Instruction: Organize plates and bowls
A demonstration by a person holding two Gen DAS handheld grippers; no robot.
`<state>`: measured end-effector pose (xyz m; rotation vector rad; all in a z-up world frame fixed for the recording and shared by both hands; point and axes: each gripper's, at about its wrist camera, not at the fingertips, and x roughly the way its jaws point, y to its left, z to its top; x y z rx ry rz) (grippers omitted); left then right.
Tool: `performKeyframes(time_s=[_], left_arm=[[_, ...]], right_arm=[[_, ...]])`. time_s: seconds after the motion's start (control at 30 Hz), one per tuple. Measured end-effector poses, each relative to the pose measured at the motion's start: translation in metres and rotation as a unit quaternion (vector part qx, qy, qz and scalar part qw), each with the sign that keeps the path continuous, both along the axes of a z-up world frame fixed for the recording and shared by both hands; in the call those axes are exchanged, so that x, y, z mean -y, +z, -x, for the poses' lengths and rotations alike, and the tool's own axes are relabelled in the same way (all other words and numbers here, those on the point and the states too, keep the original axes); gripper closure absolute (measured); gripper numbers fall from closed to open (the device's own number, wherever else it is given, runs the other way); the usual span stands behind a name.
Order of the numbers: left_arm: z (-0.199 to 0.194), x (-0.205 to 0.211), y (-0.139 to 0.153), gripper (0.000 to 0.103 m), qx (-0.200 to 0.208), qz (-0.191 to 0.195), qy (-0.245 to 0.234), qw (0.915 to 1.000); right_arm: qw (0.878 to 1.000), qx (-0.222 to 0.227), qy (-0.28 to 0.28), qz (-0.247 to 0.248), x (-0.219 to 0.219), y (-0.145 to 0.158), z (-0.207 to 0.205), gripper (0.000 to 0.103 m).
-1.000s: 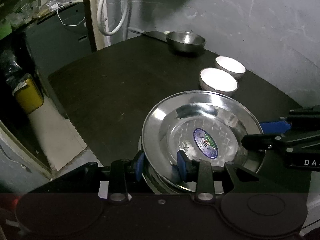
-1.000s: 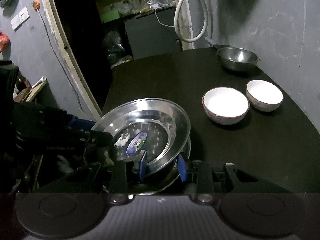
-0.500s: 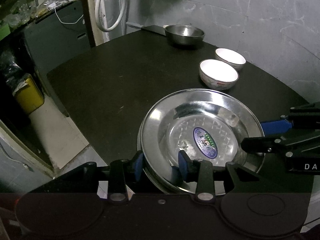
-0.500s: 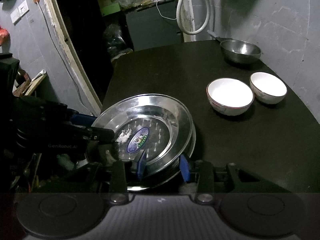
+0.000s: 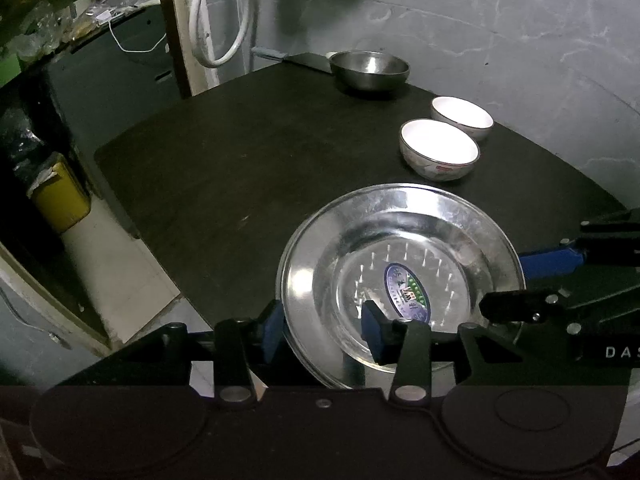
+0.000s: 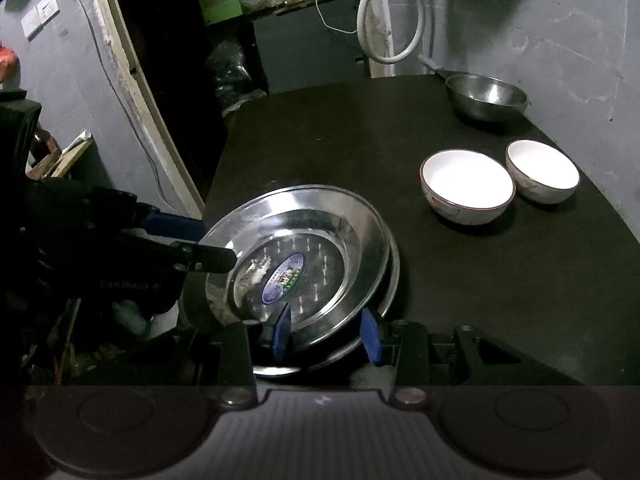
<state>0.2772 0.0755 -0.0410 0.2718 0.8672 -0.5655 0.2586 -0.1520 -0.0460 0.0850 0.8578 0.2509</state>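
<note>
A shiny steel plate [image 5: 400,240] with an oval blue sticker sits stacked on another at the dark table's [image 5: 240,152] near edge. Both the left gripper [image 5: 324,330] and right gripper [image 6: 326,328] straddle its rim, jaws just opening, pads loosened.

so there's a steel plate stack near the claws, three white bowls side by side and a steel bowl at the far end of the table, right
Not quite: there are two white bowls, not three. The right wrist view shows the nearer white bowl and the farther white bowl side by side. The rest holds: the steel plate stack sits by the claws and the steel bowl at the table's far end.
</note>
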Motion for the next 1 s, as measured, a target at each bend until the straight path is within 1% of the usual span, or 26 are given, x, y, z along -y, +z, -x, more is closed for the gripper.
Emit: performKeyframes(time_s=[0.13,0.23,0.33,0.37,0.4,0.43,0.47,0.5,0.53,0.57,0.6,0.63,0.67,0.73,0.77,0.87,1.0], left_arm=[[-0.001,-0.001,0.000,0.058,-0.001,0.002,-0.001,1.0000],[0.000,-0.001,0.000,0.058,-0.004,0.008,-0.002,1.0000],[-0.001,-0.001,0.001,0.053,-0.006,0.013,0.000,0.9999],[0.000,-0.001,0.001,0.049,-0.006,0.014,0.000,0.9999],[0.000,-0.001,0.001,0.046,-0.006,0.016,0.002,0.9999],[0.000,-0.001,0.002,0.038,-0.004,0.018,0.004,0.9998],[0.000,-0.001,0.004,0.030,-0.003,0.021,0.007,0.9998],[0.000,-0.002,0.005,0.027,0.000,0.025,0.010,0.9996],[0.000,-0.002,0.007,0.027,0.003,0.028,0.014,0.9995],[-0.001,-0.002,0.008,0.024,0.004,0.031,0.019,0.9994],[-0.002,-0.003,0.009,0.019,0.005,0.033,0.024,0.9992],[-0.003,-0.004,0.010,0.009,0.008,0.035,0.033,0.9988],[-0.003,-0.005,0.012,0.004,0.014,0.039,0.042,0.9982],[-0.004,-0.008,0.016,0.003,0.026,0.050,0.059,0.9966],[-0.006,-0.009,0.017,0.001,0.026,0.053,0.064,0.9962],[-0.014,-0.009,0.018,0.001,0.029,0.058,0.086,0.9942],[-0.027,-0.004,0.015,0.001,0.024,0.062,0.108,0.9919]], right_arm=[[1.000,0.000,-0.001,0.004,-0.001,-0.001,0.000,0.058],[1.000,-0.001,-0.005,0.013,-0.003,0.000,0.001,0.053],[1.000,-0.005,-0.008,0.015,-0.004,-0.001,0.003,0.053],[1.000,-0.006,-0.008,0.015,-0.004,-0.002,0.003,0.051],[1.000,-0.007,-0.006,0.015,-0.004,-0.002,0.003,0.046],[1.000,-0.010,-0.003,0.014,-0.005,-0.003,0.003,0.043],[1.000,-0.011,-0.001,0.016,-0.006,-0.005,0.003,0.033],[1.000,-0.013,0.002,0.019,-0.007,-0.006,0.003,0.023],[1.000,-0.013,0.005,0.022,-0.009,-0.006,0.002,0.020],[1.000,-0.013,0.009,0.025,-0.011,-0.007,0.002,0.016],[0.999,-0.014,0.011,0.028,-0.013,-0.008,0.002,0.014],[0.999,-0.015,0.014,0.030,-0.014,-0.008,0.002,0.014],[0.999,-0.016,0.014,0.032,-0.015,-0.008,0.002,0.011],[0.999,-0.015,0.011,0.034,-0.013,-0.008,0.003,0.007],[0.999,-0.015,0.007,0.034,-0.011,-0.007,0.004,0.005],[0.999,-0.008,-0.003,0.035,-0.004,-0.004,0.004,0.000],[0.999,0.000,-0.012,0.038,0.012,0.001,0.000,0.000]])
